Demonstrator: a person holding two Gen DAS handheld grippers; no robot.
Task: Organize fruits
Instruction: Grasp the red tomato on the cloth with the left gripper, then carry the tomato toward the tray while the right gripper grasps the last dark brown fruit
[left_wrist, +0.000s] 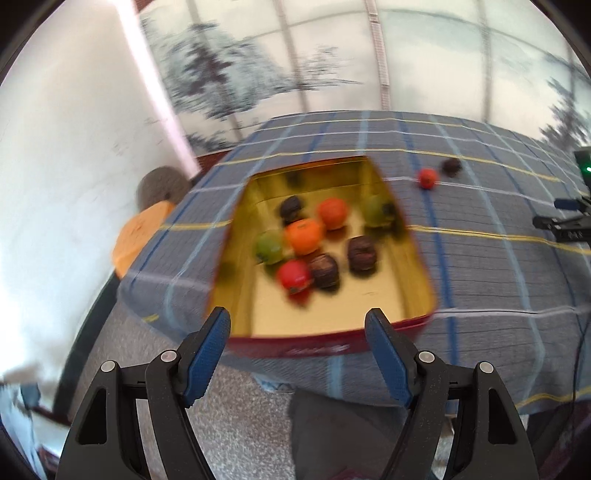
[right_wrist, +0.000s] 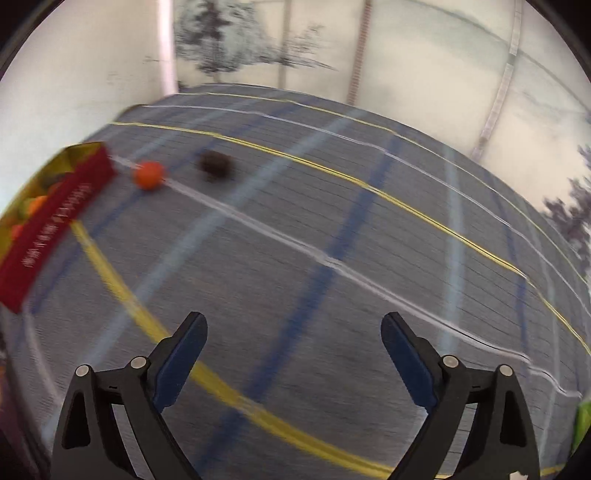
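A red box with a gold inside (left_wrist: 325, 349) sits on the checked tablecloth and holds several small fruits: orange (left_wrist: 304, 235), red (left_wrist: 293, 275), green (left_wrist: 269, 247) and dark brown (left_wrist: 362, 253). My left gripper (left_wrist: 301, 326) is open and empty, above the box's near edge. Two fruits lie loose on the cloth to the right of the box: an orange-red one (left_wrist: 427, 178) (right_wrist: 149, 174) and a dark one (left_wrist: 451, 166) (right_wrist: 216, 164). My right gripper (right_wrist: 293, 332) is open and empty over bare cloth, well short of both. The box's side (right_wrist: 55, 221) shows at the left of the right wrist view.
The blue-grey checked tablecloth (right_wrist: 332, 240) covers the table. A white wall and a panel painted with trees stand behind. An orange round object (left_wrist: 136, 236) and a grey one (left_wrist: 162, 184) sit beyond the table's left edge. Dark equipment (left_wrist: 569, 221) stands at the right.
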